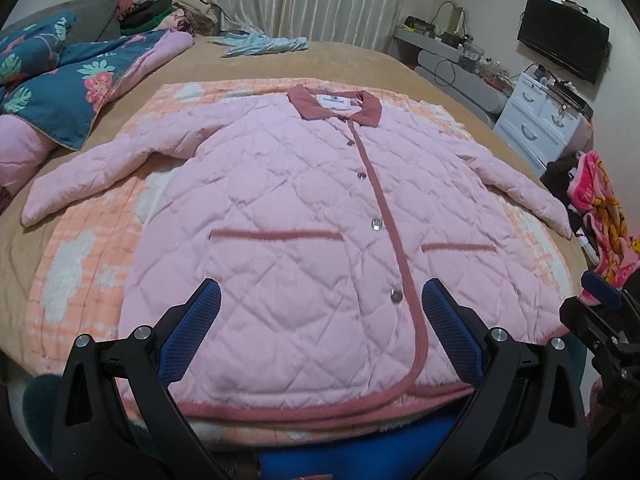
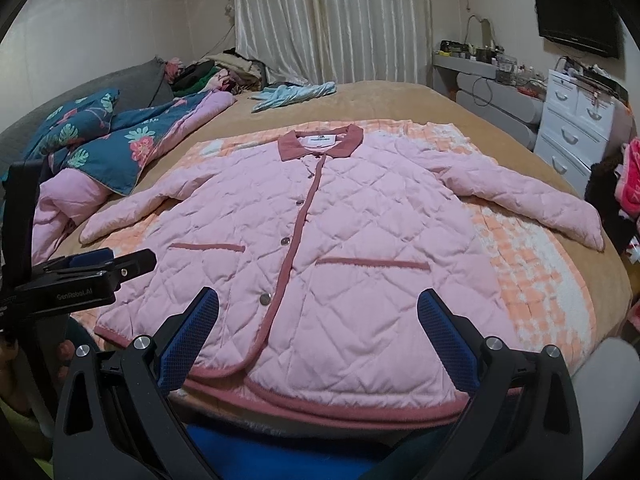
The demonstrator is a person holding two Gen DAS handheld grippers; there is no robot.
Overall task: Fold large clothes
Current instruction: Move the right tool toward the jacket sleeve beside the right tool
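The pink quilted jacket [image 1: 304,240] lies flat and buttoned on the orange blanket [image 1: 88,256] on the bed. Both the left gripper [image 1: 320,332] and the right gripper [image 2: 318,332] hover near the hem, jaws released and holding nothing. Folding is probably not begun; next, seize a sleeve [image 2: 532,204] and bring it across.

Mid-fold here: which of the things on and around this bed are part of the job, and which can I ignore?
Part of the job:
pink quilted jacket, spread flat, buttoned, sleeves out
orange checked blanket under it
left gripper and right gripper, both open, empty

Just lying about:
floral duvet
light blue garment
clothes pile
white drawers
wall TV
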